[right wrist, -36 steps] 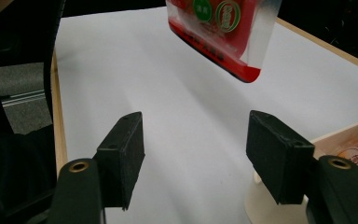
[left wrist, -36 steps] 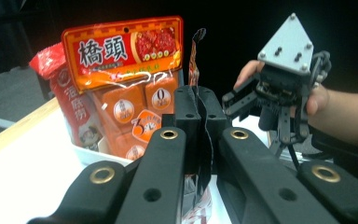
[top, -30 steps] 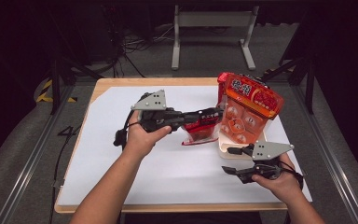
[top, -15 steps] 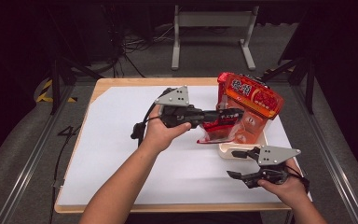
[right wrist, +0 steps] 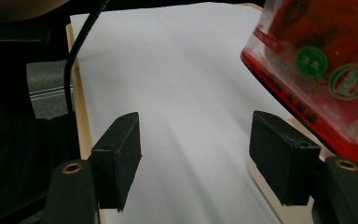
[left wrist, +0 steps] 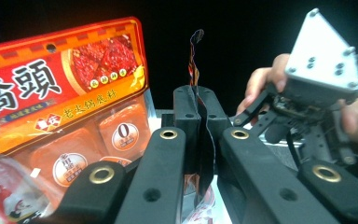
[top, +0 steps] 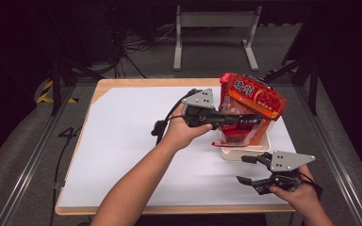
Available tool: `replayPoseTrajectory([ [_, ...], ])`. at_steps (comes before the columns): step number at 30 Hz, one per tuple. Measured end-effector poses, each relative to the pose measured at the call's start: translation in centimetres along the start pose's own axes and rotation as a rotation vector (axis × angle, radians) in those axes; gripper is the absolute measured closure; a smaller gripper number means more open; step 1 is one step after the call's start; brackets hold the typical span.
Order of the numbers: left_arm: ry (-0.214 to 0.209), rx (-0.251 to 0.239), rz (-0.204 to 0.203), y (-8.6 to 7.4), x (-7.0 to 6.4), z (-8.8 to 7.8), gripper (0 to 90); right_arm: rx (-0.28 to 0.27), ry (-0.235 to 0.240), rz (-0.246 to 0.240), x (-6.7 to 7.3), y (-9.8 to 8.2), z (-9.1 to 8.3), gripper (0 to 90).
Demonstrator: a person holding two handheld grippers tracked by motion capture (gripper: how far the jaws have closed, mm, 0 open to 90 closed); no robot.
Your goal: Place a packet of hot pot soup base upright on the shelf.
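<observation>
Left gripper: jaws closed flat on the thin edge of a small red sachet, held above the wooden tray at the right side of the table; in the left gripper view the film stands pinched edge-on between the two pads, its free end rising above them.

Large red snack bag: standing on the tray just behind the sachet, leaning toward the right; printed header on top, clear lower panel with small packets visible inside.

Right gripper: low over the table in front of the tray, jaws wide apart, nothing between them; in the right gripper view the pads frame bare white sheet, with a red packet close at one side.

Handling, as judged: the sachet is light, soft and limp; the film is glossy and likely to slip; the sealed rim is the sound place to grip, since the filled middle would squash or shift. The large bag is light but crinkly and apt to topple; its flat header seam offers the best hold.

Surface: white sheet over a wooden tabletop; level. Room: dark, grey carpeted floor, a metal stand behind the table, cables on the floor at the left.
</observation>
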State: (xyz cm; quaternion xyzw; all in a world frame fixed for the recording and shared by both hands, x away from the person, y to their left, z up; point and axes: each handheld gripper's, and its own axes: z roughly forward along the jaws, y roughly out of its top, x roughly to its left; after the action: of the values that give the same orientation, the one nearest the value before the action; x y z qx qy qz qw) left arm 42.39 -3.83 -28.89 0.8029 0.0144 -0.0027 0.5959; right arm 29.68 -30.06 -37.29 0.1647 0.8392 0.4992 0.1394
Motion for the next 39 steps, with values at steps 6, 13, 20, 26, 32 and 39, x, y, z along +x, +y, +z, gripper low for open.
replayPoseTrajectory([
  [6,-0.046,0.017,-0.008,-0.6,1.0,2.0,89.2,-0.009,0.001,0.004,0.3,-0.1,-0.7,34.6],
  [13,-0.069,0.013,-0.030,-1.3,1.5,3.8,89.2,-0.014,-0.009,0.007,0.3,-0.2,-1.0,34.6],
  [20,-0.064,0.022,-0.038,-2.4,1.6,5.1,89.0,-0.017,-0.003,0.003,0.3,-0.1,-0.9,34.6],
  [26,-0.058,-0.001,-0.044,-3.3,1.7,6.1,88.3,-0.017,0.004,0.001,0.3,0.0,-0.6,34.6],
  [32,-0.061,-0.025,-0.064,-3.6,1.5,6.4,88.3,-0.016,0.014,0.000,0.2,0.1,-0.3,34.6],
  [39,-0.017,0.025,-0.059,-4.1,1.1,7.4,88.6,-0.023,0.024,-0.004,0.2,0.4,0.0,34.4],
])
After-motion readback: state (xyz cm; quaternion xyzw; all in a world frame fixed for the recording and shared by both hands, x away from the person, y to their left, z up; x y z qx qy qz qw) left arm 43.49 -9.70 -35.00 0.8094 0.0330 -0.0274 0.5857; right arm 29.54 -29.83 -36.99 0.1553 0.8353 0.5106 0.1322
